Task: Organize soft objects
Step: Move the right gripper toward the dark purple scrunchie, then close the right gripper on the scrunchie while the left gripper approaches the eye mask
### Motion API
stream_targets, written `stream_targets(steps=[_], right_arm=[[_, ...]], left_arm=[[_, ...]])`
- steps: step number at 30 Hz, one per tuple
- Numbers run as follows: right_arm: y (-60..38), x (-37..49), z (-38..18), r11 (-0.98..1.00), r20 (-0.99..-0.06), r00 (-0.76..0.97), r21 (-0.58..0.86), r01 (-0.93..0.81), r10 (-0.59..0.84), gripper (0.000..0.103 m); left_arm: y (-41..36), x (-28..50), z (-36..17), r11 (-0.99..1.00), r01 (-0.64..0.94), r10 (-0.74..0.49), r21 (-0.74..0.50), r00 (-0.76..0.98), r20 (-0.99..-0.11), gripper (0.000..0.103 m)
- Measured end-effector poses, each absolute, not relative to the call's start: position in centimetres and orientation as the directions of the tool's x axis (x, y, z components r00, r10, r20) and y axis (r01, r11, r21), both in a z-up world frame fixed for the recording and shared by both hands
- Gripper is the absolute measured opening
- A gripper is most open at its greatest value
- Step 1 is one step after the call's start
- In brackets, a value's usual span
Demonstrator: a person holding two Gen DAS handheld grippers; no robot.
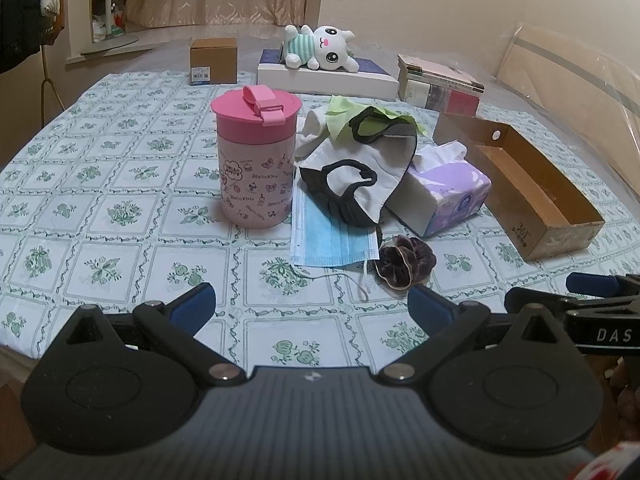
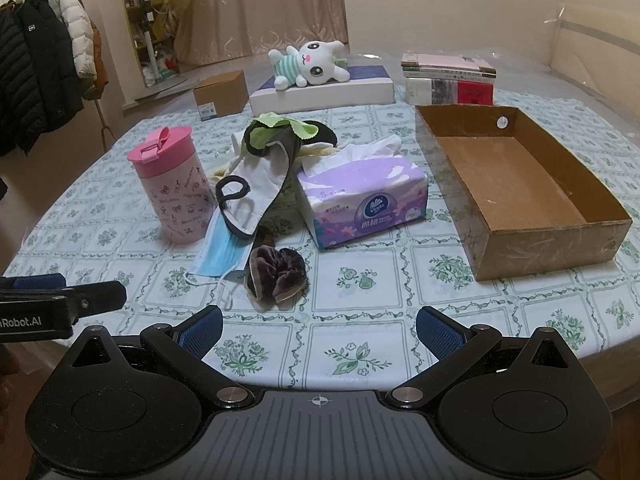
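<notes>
A round worktop [image 2: 360, 280] under a green floral cloth fills a room with beige curtains and coats hung at the far left. Along its back edge, left to right, sit a small brown carton [image 2: 221, 94], a plush bunny [image 2: 308, 64] lying on a flat white box [image 2: 320, 94], and a stack of books [image 2: 448, 80]. Nearer, a pink lidded cup [image 2: 172, 188] stands just left of the soft pile: a blue surgical mask [image 2: 218, 254] lies flat beneath a white black-edged cloth mask [image 2: 256, 184], with a green cloth [image 2: 280, 126] on top behind. A dark purple scrunchie [image 2: 276, 270] lies at the pile's front, and a purple tissue pack [image 2: 364, 200] is just right of the masks. Farther right, apart from the tissues, an open cardboard box [image 2: 556, 256] reaches toward the rim. Bare cloth runs across the front, between the pile and both grippers. The left gripper [image 1: 312, 306] and right gripper [image 2: 320, 330] hover over the near edge, both spread wide with nothing between their fingers.
</notes>
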State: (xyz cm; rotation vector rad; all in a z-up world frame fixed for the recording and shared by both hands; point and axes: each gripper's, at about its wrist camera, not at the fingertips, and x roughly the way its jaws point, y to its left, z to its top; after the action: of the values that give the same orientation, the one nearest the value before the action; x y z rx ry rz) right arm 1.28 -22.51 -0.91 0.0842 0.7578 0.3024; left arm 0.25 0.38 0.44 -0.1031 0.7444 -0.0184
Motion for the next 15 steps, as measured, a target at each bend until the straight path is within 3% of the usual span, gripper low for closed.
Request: stream_targets(steps=[15], right_arm=[[-20.8,5.3,-2.5,0.938,-0.648,0.685,0.158,-0.308,0.334,0.102]], left_arm=[[2.6,4.3,0.1,0.993,-0.016,-0.063,-0.114,0.756,-0.651,0.099]])
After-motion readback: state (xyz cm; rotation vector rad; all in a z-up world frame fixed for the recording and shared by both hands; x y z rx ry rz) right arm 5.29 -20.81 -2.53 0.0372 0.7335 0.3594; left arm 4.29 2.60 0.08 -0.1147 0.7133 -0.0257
